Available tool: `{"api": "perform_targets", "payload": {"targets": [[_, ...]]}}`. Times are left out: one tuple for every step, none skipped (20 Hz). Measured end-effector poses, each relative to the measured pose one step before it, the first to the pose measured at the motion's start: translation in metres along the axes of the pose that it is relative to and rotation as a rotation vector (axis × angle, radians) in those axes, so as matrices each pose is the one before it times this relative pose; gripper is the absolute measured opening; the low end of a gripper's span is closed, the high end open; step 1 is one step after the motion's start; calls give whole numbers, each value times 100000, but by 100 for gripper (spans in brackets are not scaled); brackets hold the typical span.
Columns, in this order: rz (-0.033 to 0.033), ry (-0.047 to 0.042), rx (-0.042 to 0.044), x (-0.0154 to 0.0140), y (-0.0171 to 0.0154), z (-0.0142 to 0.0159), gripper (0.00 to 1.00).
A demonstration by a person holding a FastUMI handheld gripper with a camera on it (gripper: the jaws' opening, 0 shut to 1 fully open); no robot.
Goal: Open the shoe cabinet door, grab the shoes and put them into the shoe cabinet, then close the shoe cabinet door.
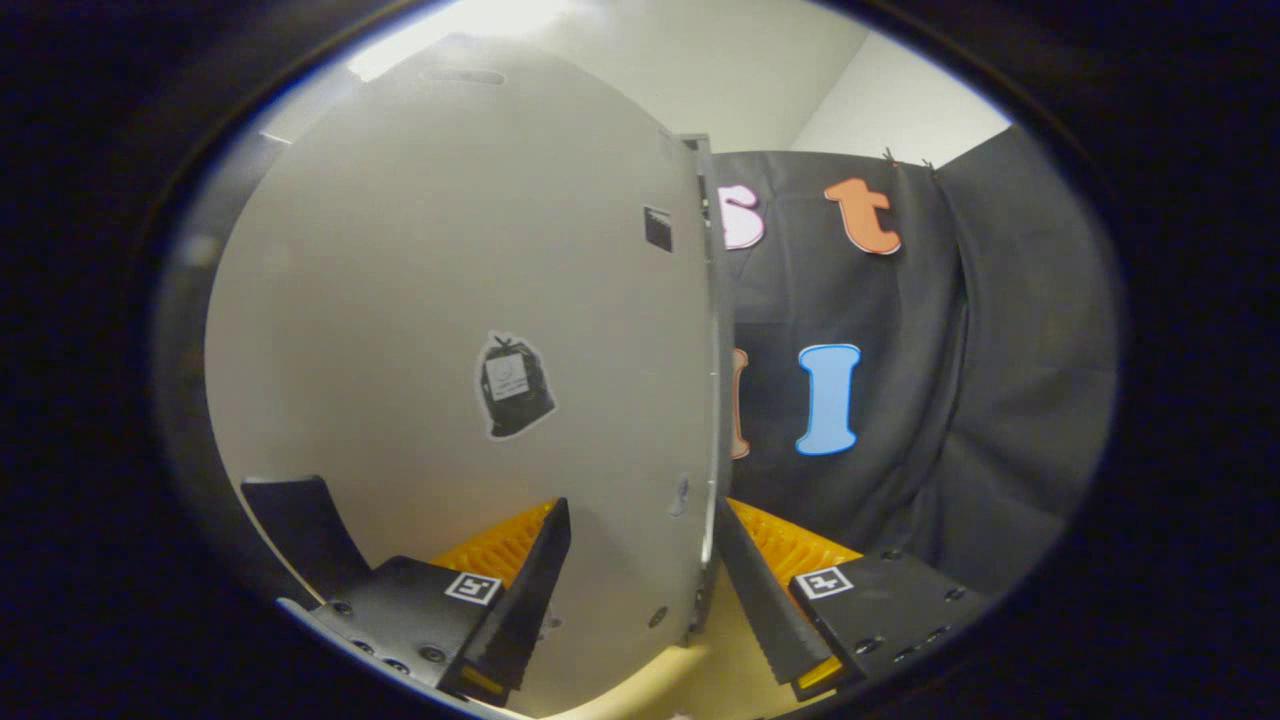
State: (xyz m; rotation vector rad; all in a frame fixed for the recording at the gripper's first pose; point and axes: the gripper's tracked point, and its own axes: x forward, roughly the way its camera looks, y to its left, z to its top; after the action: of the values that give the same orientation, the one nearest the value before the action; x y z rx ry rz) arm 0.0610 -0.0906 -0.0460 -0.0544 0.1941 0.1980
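1. Nearest to me is the gripper (640,590). Its two fingers are spread, one on each side of the free edge of the cabinet door (450,330). One finger lies over the door's broad face at about seven o'clock from that edge, and the other sits just past the edge at about five o'clock. I cannot tell whether either finger actually presses on the panel, and there seems to be a little gap on both sides.

2. Next comes the door itself, a pale flat panel standing upright and seen almost edge-on along its right side. It carries a dark bag-shaped sticker (513,385) near the middle, and a small dark square (658,228) sits at about one o'clock from that sticker, close to the edge. A shallow slot (462,76) sits near the top of the panel.

3. A strip of pale yellowish floor (690,670) shows under the door's bottom corner, between the fingers.

4. Farthest off, beyond the edge at about three o'clock, the booth's black cloth wall (1000,380) hangs in folds. A light wall and ceiling (740,70) rise above it.

5. My reading is that this is a door step, either swinging it open or closing it, and I cannot say which. I can't make out any shoes or the inside of the cabinet.

6. The next move calls for keeping the edge between the fingers and following the door's arc around its hinge, without letting the panel slip out.
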Motion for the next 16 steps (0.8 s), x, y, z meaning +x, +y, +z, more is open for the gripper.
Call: {"api": "perform_targets", "payload": {"targets": [[1082,-284,-229,539,1541,9,97],[-231,-869,-601,572,1133,109,97],[1547,-684,-194,864,1138,178,97],[2210,-629,150,948,1429,73,97],[2857,-744,-111,741,1905,-54,97],[1236,-399,-1250,1136,1306,-51,97],[1266,488,-1546,857,1046,-126,97],[1419,1171,-841,1345,1094,-386,96],[1289,801,172,1009,894,-315,96],[19,-379,553,927,578,124,95],[-326,-441,752,710,778,-151,94],[-705,-239,1098,799,10,64,93],[-358,-47,1251,610,-142,-136,93],[-535,-176,1102,816,-85,37,92],[-513,-75,510,707,-89,32,92],[-605,-1,20,721,-136,117,92]]}}
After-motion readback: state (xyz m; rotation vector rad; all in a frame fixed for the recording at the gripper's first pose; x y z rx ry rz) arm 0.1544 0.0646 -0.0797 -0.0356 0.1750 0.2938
